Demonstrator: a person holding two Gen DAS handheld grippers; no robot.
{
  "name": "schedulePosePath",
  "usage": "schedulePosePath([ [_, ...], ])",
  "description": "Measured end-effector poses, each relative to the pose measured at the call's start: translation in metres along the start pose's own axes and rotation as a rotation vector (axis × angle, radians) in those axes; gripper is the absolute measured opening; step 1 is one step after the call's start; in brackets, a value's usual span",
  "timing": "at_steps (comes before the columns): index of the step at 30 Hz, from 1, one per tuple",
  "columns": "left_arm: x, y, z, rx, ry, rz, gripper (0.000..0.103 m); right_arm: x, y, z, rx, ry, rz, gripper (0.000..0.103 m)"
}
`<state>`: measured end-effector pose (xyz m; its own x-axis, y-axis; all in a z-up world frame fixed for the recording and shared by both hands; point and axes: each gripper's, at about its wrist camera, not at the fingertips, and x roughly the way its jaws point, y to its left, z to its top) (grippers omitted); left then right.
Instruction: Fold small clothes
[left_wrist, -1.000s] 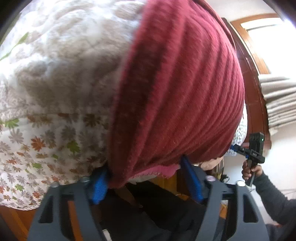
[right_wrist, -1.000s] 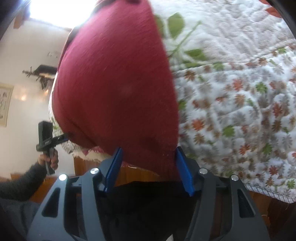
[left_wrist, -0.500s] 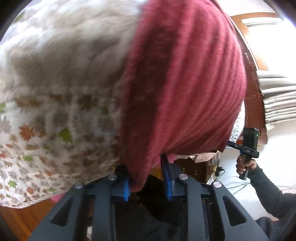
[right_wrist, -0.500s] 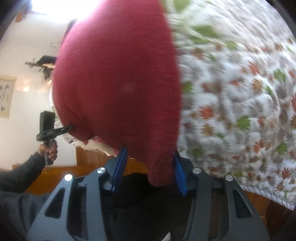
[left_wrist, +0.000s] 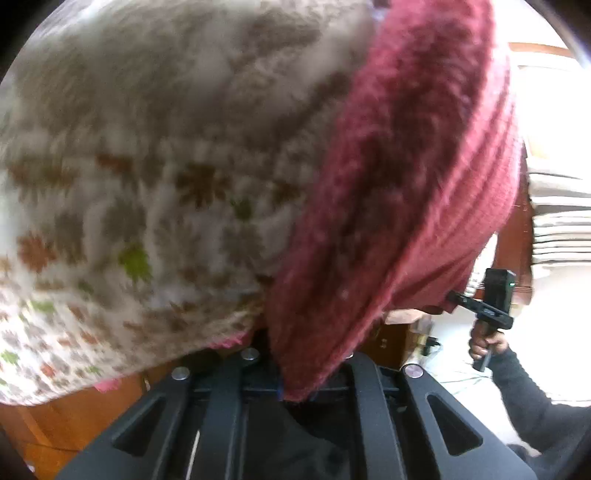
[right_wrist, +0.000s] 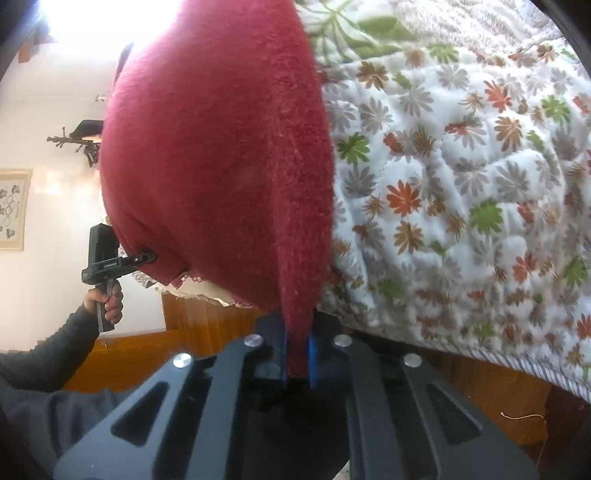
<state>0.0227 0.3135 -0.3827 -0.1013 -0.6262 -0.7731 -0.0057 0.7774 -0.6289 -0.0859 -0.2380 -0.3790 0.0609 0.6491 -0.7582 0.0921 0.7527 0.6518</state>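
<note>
I have both grippers on the dark red knitted garment, which lies on the floral quilt at the edge of the bed and hangs over it towards me.

My right gripper has its blue fingers pressed close together, pinching a corner of the red knit between them. Through its camera I also see my left gripper at the garment's other lower corner, its tip touching the fabric, with the person's hand in a dark sleeve around the handle.

The left wrist view is blurred. There the red knit drops down into the left gripper and covers its fingers; only a sliver of blue shows beside the cloth, and the arms sit drawn in, so it looks clamped on the fabric. The right gripper shows at the far corner, tip against the cloth. Brown wooden boards run beneath the quilt's edge.
</note>
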Motion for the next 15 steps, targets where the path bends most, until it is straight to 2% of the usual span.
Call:
schedulePosePath([
  [5, -0.021, 0.001, -0.015, -0.017, -0.01, -0.072, 0.008, -0.018, -0.004, -0.003, 0.009, -0.004, 0.028, 0.005],
  [10, -0.05, -0.003, -0.038, -0.006, -0.005, -0.162, 0.008, -0.057, 0.003, -0.004, 0.003, -0.037, 0.074, 0.005],
  [15, -0.096, -0.008, -0.054, -0.012, -0.051, -0.306, 0.007, -0.113, 0.019, 0.002, -0.014, -0.096, 0.14, 0.005],
])
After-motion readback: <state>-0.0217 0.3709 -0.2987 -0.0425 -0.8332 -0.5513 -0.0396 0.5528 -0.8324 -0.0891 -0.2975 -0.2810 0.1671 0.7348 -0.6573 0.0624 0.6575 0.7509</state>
